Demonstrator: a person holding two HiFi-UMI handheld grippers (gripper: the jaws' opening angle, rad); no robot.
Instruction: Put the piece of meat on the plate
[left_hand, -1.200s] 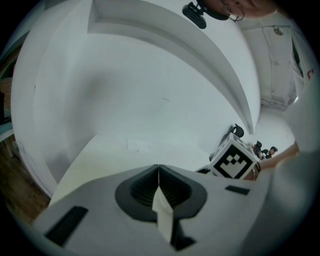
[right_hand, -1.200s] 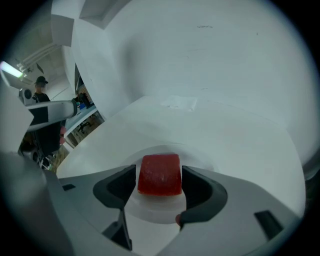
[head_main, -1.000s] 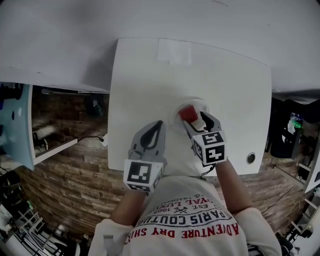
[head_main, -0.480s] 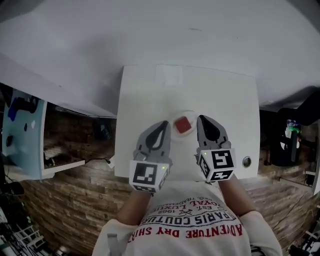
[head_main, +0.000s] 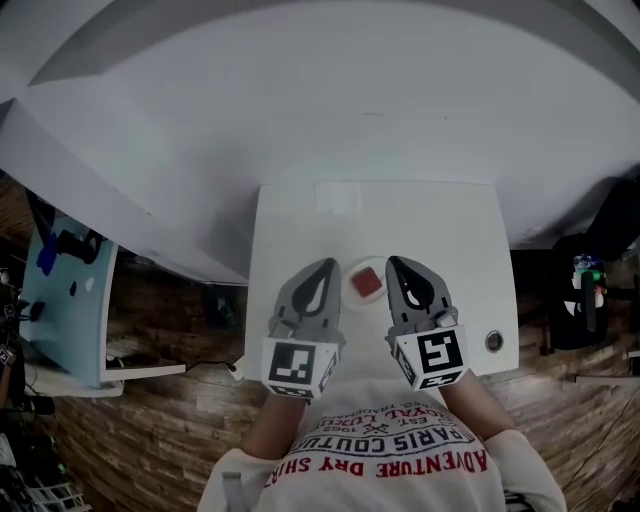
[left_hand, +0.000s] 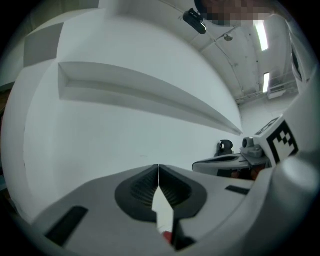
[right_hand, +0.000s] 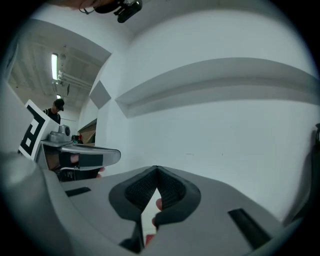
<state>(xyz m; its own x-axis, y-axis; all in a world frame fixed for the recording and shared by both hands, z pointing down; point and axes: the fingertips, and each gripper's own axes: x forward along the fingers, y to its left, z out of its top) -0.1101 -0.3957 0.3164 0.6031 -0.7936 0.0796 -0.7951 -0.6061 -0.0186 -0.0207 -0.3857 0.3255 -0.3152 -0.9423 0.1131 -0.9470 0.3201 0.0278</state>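
Note:
The red piece of meat (head_main: 368, 283) lies on a small white plate (head_main: 372, 262) on the white table (head_main: 450, 230), between my two grippers and touched by neither. In the head view my left gripper (head_main: 327, 264) hangs to its left and my right gripper (head_main: 392, 262) to its right, both lifted off the table. The left gripper view shows the left gripper (left_hand: 158, 167) shut with nothing in it, facing a white wall. The right gripper (right_hand: 156, 169) is likewise shut and empty. Each gripper view shows the other gripper at its side.
A round cable hole (head_main: 493, 341) sits at the table's near right corner and a pale rectangular patch (head_main: 337, 196) at its far edge. A blue shelf unit (head_main: 60, 290) stands to the left over a wooden floor. Dark gear with a green bottle (head_main: 585, 270) is at the right.
My right gripper drew back from the meat, left it on the plate and shut. Both grippers rose from the table and levelled out, and the head view tilted up toward the wall.

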